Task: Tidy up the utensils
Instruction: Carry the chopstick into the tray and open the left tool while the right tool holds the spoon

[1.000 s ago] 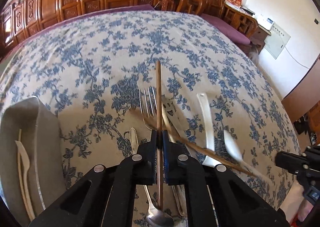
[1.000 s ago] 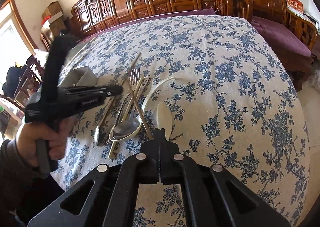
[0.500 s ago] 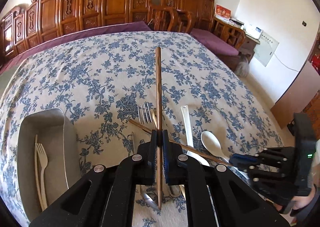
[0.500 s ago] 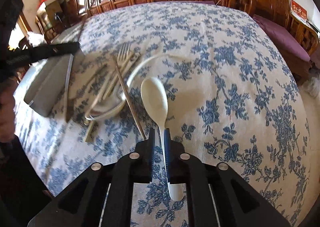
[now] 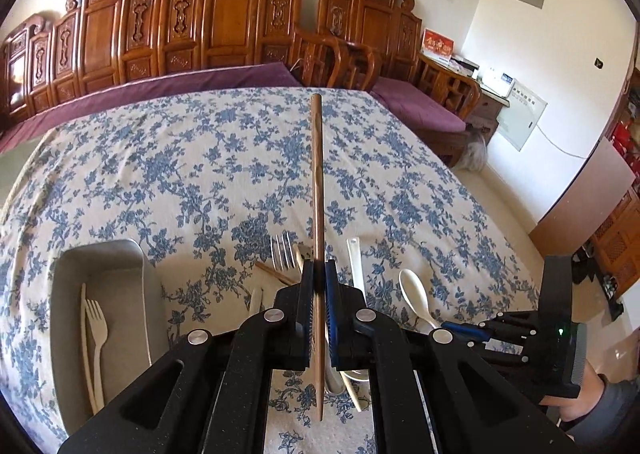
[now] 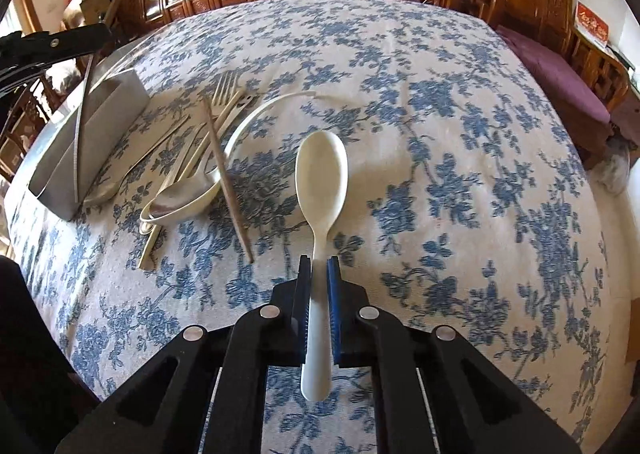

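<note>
My left gripper [image 5: 318, 268] is shut on a brown wooden chopstick [image 5: 317, 181] and holds it above the table, pointing away. My right gripper [image 6: 319, 266] is shut on the handle of a cream plastic spoon [image 6: 322, 177], lifted over the cloth; the spoon also shows in the left wrist view [image 5: 414, 292]. A grey tray [image 5: 102, 318] at the left holds a cream fork [image 5: 95, 330]; it also shows in the right wrist view [image 6: 90, 133]. A pile of utensils [image 6: 192, 157] lies beside the tray: a metal fork [image 5: 282, 252], a second chopstick [image 6: 228, 181], a metal spoon and cream pieces.
The table carries a blue floral cloth [image 6: 440, 113]. Carved wooden chairs [image 5: 224, 17] line the far side, with purple cushions. The table edge drops off at the right, toward a floor and a wall panel [image 5: 520, 121].
My left gripper has risen with the chopstick, and the tray has come more into view. My right gripper has closed on the cream spoon and lifted it off the cloth.
</note>
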Available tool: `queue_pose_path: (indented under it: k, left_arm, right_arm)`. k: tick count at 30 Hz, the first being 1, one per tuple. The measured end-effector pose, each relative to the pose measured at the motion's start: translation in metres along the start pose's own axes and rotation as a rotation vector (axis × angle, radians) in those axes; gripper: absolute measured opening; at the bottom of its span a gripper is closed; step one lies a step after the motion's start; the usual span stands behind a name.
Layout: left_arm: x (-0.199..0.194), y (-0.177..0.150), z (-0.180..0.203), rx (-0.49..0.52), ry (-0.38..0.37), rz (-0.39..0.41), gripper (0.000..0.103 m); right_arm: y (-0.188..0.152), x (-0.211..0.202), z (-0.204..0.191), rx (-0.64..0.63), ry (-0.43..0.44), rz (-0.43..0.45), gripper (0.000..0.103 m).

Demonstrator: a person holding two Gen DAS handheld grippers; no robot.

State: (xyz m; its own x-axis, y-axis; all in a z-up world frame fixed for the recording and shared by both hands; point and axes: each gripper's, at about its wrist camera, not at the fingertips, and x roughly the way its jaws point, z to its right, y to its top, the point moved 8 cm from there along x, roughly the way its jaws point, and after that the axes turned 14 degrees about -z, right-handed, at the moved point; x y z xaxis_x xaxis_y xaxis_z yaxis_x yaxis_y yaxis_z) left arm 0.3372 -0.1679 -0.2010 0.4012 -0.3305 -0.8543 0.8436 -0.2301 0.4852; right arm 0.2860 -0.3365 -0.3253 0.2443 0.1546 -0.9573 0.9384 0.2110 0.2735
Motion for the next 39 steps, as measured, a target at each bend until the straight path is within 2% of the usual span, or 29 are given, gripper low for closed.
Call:
queue_pose_path:
  k: [8,18,25,30,32,39]
  left_arm:
    - [-0.026,-0.006,-0.018,-0.001,0.038,0.015,0.004]
    - [-0.046,-0.025,-0.089,-0.039,0.128,0.012,0.004]
    - [-0.051,-0.042,-0.14,-0.094,0.174,0.012,0.004]
    - [-0.043,-0.054,-0.161,-0.113,0.2,0.008,0.004]
    - [-0.035,-0.06,-0.166,-0.113,0.212,-0.006,0.004]
    - [-0.003,-0.074,-0.176,-0.125,0.183,-0.094,0.004]
  right_arm:
    - [0.013,-0.037,-0.009,-0.002,0.025,0.086,0.01]
    - [0.037,-0.08,-0.064,-0.069,0.082,0.178,0.01]
    - [0.05,-0.079,-0.115,-0.117,0.13,0.189,0.01]
    - [0.057,-0.071,-0.141,-0.132,0.151,0.184,0.01]
    - [0.059,-0.066,-0.151,-0.139,0.156,0.175,0.01]
    - [0.074,-0.06,-0.173,-0.158,0.162,0.167,0.01]
